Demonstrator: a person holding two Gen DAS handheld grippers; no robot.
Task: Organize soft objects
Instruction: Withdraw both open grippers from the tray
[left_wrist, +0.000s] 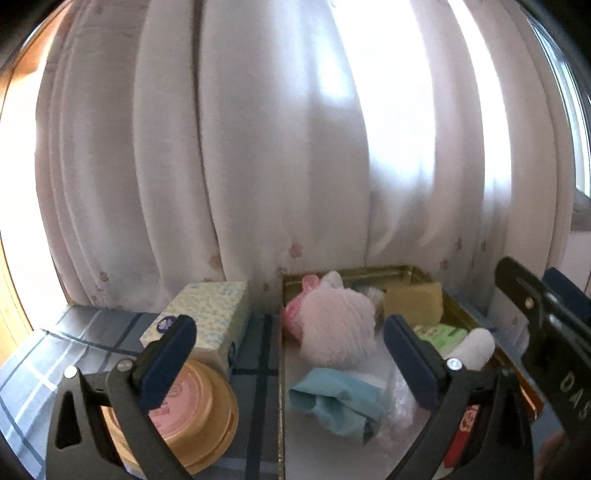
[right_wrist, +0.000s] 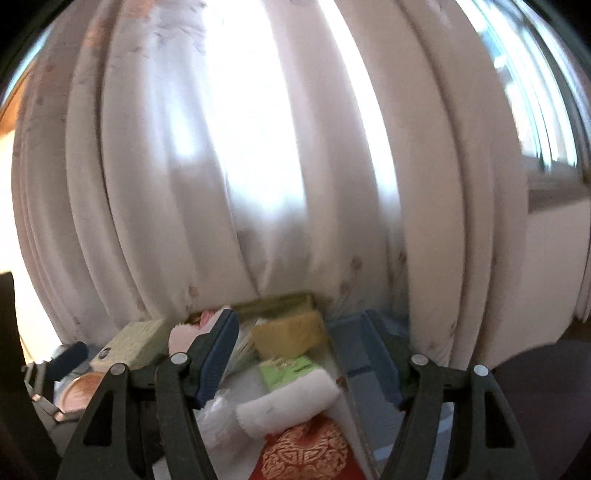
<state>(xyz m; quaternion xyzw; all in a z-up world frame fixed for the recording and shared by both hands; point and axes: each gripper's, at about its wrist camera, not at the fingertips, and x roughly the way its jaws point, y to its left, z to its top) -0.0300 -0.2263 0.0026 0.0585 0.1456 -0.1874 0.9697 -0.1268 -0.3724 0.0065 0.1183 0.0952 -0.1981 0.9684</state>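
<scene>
While both tools hang empty above the bed, the soft items sit gathered in the gold tin tray (left_wrist: 406, 271) at lower centre of the left view, presumably as the sorting container.

- Contents: pink plush toy (left_wrist: 338, 325), teal cloth (left_wrist: 332, 400), yellow sponge (left_wrist: 413, 301), white roll (right_wrist: 291, 400), green packet (right_wrist: 290, 369), red patterned pouch (right_wrist: 310, 456).
- Left of tray, outside it: tissue box (left_wrist: 210, 314), round wooden box (left_wrist: 192, 413).
- Left gripper (left_wrist: 290, 363): jaws spread, holding nothing.
- Right gripper (right_wrist: 308, 363): jaws spread, holding nothing.
- Surface: grey checked bedsheet (left_wrist: 74, 343).
- Room: backlit white curtain (left_wrist: 277, 147) fills the upper frame.
</scene>
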